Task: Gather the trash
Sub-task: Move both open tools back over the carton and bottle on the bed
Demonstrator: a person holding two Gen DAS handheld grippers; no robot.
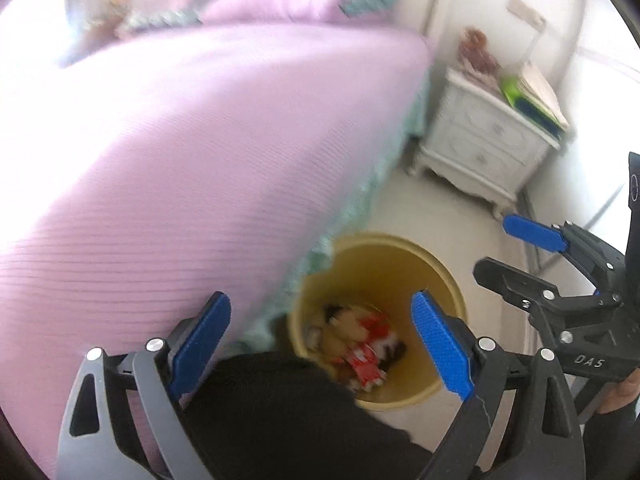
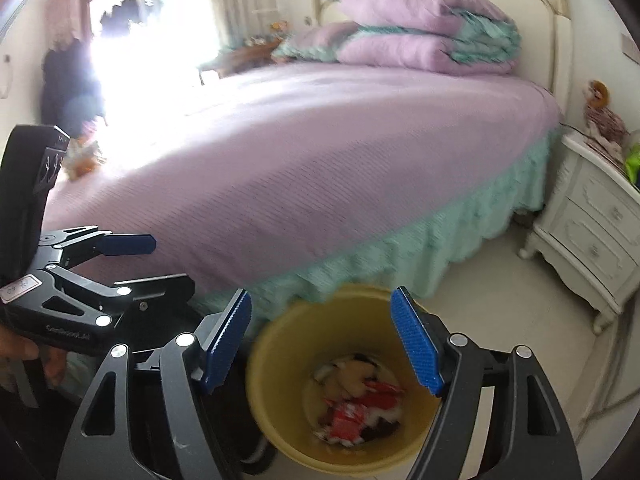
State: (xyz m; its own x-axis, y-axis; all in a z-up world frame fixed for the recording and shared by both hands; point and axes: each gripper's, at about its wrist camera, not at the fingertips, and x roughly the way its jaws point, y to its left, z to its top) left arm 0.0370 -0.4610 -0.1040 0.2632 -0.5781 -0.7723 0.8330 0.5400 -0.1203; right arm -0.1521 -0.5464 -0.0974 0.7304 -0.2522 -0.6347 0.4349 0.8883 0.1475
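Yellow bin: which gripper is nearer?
Right, marginally. Right gripper hangs open directly above the yellow bin; left gripper, also open, is offset toward the bed.

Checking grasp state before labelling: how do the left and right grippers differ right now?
The left gripper hangs over the bed edge and a black item, its right finger over the yellow bin; the right gripper sits squarely above the bin. The left one's jaws look spread slightly wider than the right one's. Both are open and empty, with blue pads.

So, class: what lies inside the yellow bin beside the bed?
Inside the yellow bin lies a trash pile: red-and-white wrappers, pale scraps, dark bits. Whatever is beneath that pile is covered.
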